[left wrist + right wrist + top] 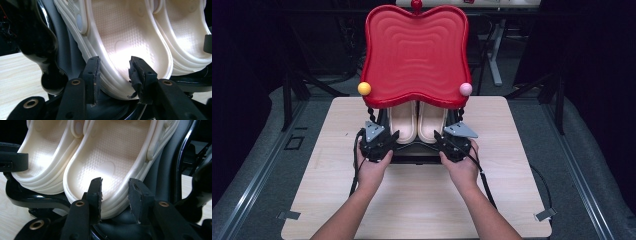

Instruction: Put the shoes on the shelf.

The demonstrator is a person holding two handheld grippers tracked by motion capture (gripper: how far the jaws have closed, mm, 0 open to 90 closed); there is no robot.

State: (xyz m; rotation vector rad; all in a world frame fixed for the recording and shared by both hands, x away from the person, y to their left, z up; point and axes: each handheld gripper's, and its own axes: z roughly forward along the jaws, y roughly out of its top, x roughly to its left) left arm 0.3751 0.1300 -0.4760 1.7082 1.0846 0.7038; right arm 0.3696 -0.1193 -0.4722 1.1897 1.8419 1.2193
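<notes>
Two cream clogs stand heel-down, side by side on a black rack (412, 156) under a red wavy top (416, 50). My left gripper (393, 137) is at the heel of the left clog (403, 120). In the left gripper view its jaws (115, 75) straddle the heel wall of that clog (120, 32), with one pad outside the wall and the other over the footbed, still apart. My right gripper (438, 137) is at the right clog (432, 120). Its jaws (115, 195) stand either side of that clog's (110, 152) heel rim with a gap.
The rack sits mid-table on a light wooden table (412, 200). A yellow ball (364, 88) and a pink ball (465, 89) mark the red top's front corners, above my grippers. Glossy black frame tubes (37, 37) (182, 157) flank the clogs. Dark floor surrounds the table.
</notes>
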